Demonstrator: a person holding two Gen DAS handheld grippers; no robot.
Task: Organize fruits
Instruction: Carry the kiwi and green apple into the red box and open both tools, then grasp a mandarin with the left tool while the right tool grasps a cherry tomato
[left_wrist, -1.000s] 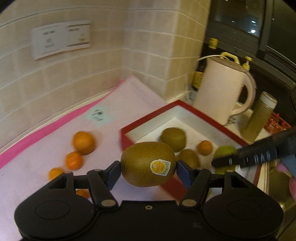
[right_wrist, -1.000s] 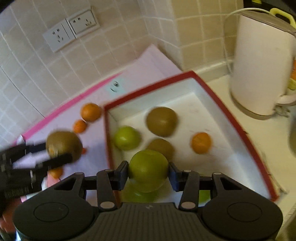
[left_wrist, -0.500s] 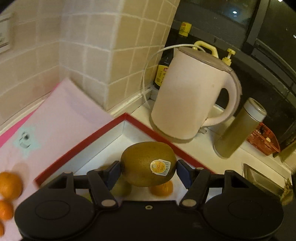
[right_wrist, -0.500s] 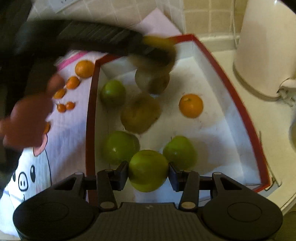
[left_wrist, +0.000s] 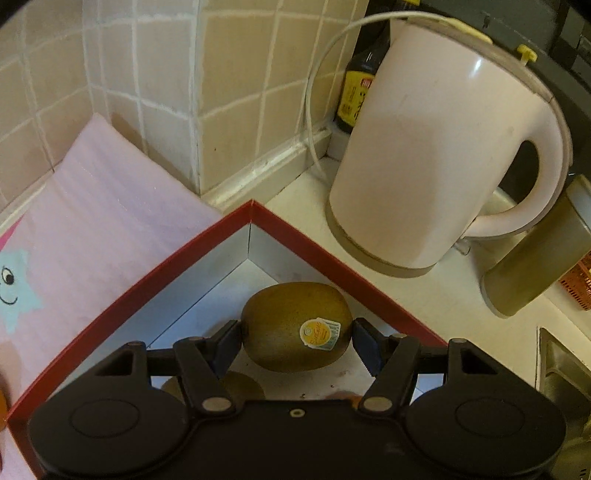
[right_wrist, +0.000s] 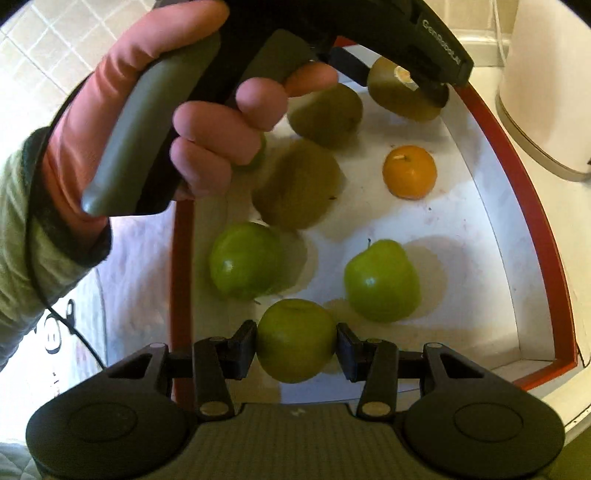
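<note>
A brown kiwi (left_wrist: 295, 326) with a yellow sticker sits between the pads of my left gripper (left_wrist: 296, 345), which is shut on it above the far corner of the red-rimmed white box (left_wrist: 207, 232). The right wrist view shows that same kiwi (right_wrist: 400, 92) hanging over the box's far end. My right gripper (right_wrist: 296, 341) is shut on a green apple (right_wrist: 295, 339) above the near part of the box (right_wrist: 543, 236). Inside lie two green apples (right_wrist: 245, 269) (right_wrist: 382, 280), two brown kiwis (right_wrist: 297, 184) (right_wrist: 327, 110) and an orange (right_wrist: 409, 171).
A pale electric kettle (left_wrist: 439, 147) stands close behind the box, with a dark bottle (left_wrist: 360, 88) behind it and an olive flask (left_wrist: 543, 258) to its right. A pink mat (left_wrist: 92, 221) lies left of the box. A hand (right_wrist: 207, 122) holding the left gripper covers part of the right wrist view.
My left gripper has carried the kiwi from over the mat to above the box's far corner. The right gripper has sunk and tilted down over the box with its apple.
</note>
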